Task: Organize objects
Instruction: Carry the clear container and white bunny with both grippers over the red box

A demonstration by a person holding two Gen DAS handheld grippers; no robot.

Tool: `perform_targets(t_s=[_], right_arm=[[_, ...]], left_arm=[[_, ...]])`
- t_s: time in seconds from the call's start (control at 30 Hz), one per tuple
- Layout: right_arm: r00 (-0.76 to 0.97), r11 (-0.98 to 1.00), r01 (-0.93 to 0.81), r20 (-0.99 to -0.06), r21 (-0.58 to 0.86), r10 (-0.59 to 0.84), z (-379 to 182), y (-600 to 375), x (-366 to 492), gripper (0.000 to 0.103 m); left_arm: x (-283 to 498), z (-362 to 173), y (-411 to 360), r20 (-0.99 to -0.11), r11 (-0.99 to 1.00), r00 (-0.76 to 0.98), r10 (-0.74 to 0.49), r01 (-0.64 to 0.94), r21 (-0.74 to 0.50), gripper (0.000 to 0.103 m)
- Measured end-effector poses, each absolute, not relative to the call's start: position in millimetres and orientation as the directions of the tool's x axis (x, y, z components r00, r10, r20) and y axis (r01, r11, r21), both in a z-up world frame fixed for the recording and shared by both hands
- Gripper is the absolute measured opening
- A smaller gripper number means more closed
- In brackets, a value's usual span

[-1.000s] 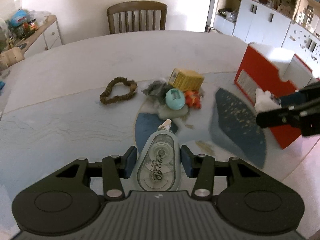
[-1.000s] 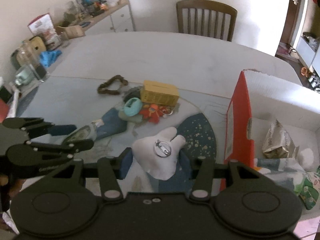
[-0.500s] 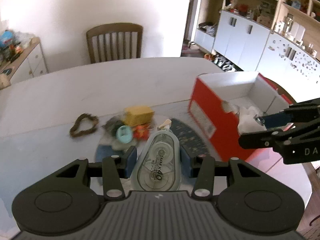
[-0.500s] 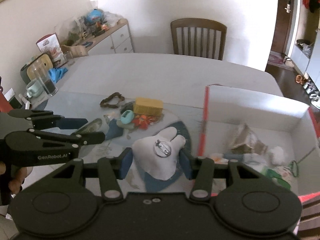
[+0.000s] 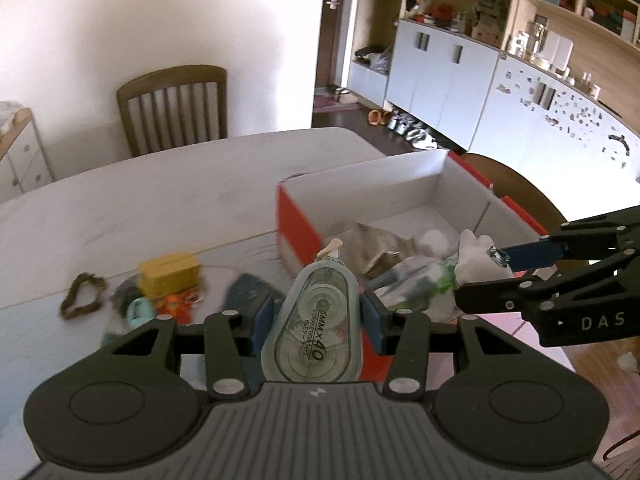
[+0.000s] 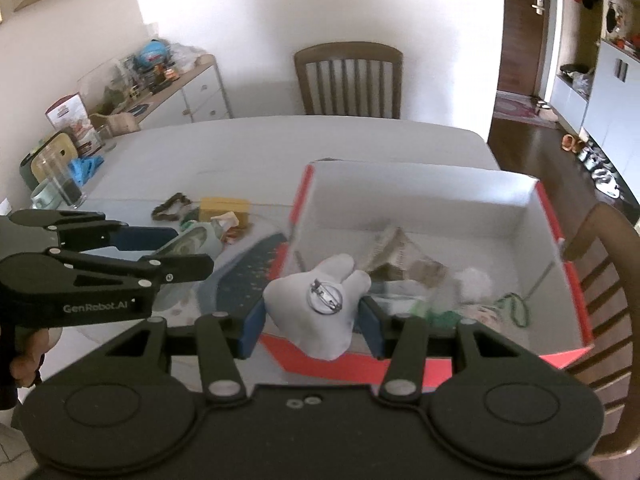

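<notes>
My left gripper [image 5: 318,320] is shut on a clear correction tape dispenser [image 5: 316,328], held above the near left corner of the red-and-white box [image 5: 296,220]. My right gripper [image 6: 312,322] is shut on a white plush badge with a metal pin back [image 6: 320,304], held over the box's near wall [image 6: 340,360]. The right gripper also shows in the left wrist view [image 5: 500,276], over the box. The left gripper shows in the right wrist view [image 6: 188,250], left of the box. Wrappers and small items [image 6: 404,260] lie inside the box.
On the table [image 5: 140,200] left of the box lie a yellow box [image 5: 170,278], a brown scrunchie [image 5: 80,296], a teal object [image 5: 138,310] and an orange item [image 5: 176,304]. A wooden chair [image 5: 176,106] stands at the far side; another chair [image 6: 608,264] is beside the box.
Both grippers have swung right and risen from over the pile of objects to over the box, each still holding its item.
</notes>
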State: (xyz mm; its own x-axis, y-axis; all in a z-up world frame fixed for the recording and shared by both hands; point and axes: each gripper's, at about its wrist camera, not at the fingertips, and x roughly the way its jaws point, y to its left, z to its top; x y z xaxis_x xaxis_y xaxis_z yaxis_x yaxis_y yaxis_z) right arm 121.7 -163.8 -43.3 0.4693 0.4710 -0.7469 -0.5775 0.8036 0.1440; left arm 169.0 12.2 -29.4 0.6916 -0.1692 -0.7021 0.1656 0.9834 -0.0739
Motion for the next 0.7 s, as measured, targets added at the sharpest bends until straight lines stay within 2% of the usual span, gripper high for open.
perform_targets(t_s=[0.7], right_arm=[[0.486, 0.826, -0.552, -0.761, 0.114, 0.43, -63, -250, 192, 0.049]], left_arm=[[255, -45, -91, -0.719, 0.969, 0.665, -0.199, 0.245, -0.041, 0.047]])
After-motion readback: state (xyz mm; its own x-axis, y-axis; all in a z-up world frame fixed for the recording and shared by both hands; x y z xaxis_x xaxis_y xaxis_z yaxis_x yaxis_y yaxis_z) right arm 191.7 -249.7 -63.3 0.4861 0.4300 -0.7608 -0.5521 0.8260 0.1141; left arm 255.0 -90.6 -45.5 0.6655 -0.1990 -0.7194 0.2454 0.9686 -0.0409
